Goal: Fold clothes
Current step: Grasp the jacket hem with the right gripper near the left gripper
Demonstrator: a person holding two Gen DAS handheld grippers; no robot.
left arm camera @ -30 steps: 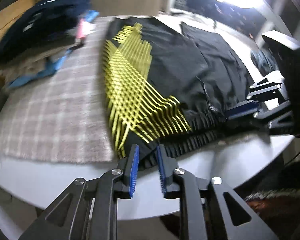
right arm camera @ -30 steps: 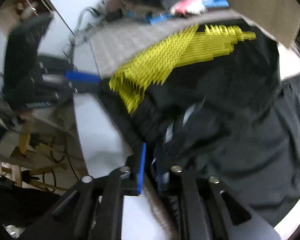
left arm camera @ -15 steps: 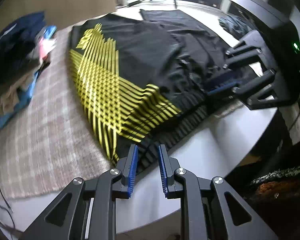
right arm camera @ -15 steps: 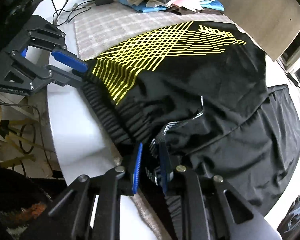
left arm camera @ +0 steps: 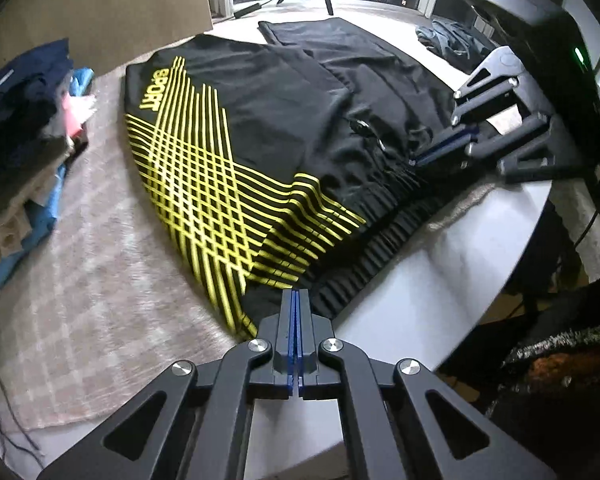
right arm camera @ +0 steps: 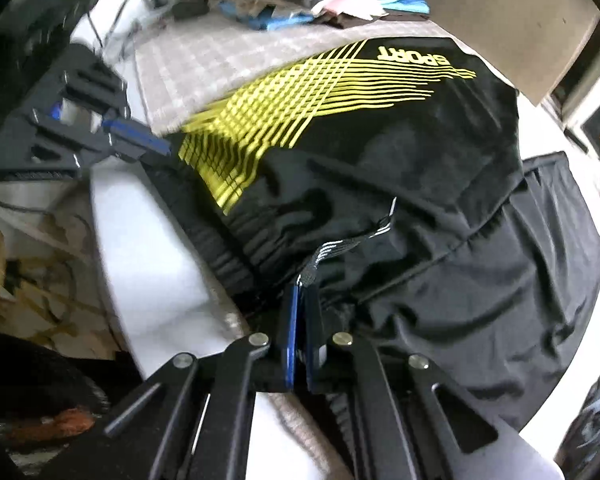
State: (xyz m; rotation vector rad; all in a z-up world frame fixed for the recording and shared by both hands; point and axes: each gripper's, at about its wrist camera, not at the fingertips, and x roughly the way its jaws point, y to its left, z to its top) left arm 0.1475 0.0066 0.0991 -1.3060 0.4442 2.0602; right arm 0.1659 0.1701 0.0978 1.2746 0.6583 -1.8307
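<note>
Black sport shorts [left arm camera: 300, 120] with a yellow crossed-line print and the word SPORT lie flat on the white round table [left arm camera: 440, 300]. They also show in the right wrist view [right arm camera: 380, 160]. My left gripper [left arm camera: 297, 296] is shut on the ribbed waistband at its near corner. My right gripper [right arm camera: 302, 292] is shut on the waistband at the other end, by the striped drawstring [right arm camera: 340, 246]. Each gripper shows in the other's view, the right one [left arm camera: 440, 150] and the left one [right arm camera: 156, 146].
A beige checked cloth [left arm camera: 92, 272] covers the table's left part. A pile of folded clothes [left arm camera: 20, 120] sits at the far left. Another dark garment [left arm camera: 340, 32] lies beyond the shorts, and a crumpled one [left arm camera: 452, 40] at the far right edge.
Both grippers were open around the waistband half a second ago and have now closed on it.
</note>
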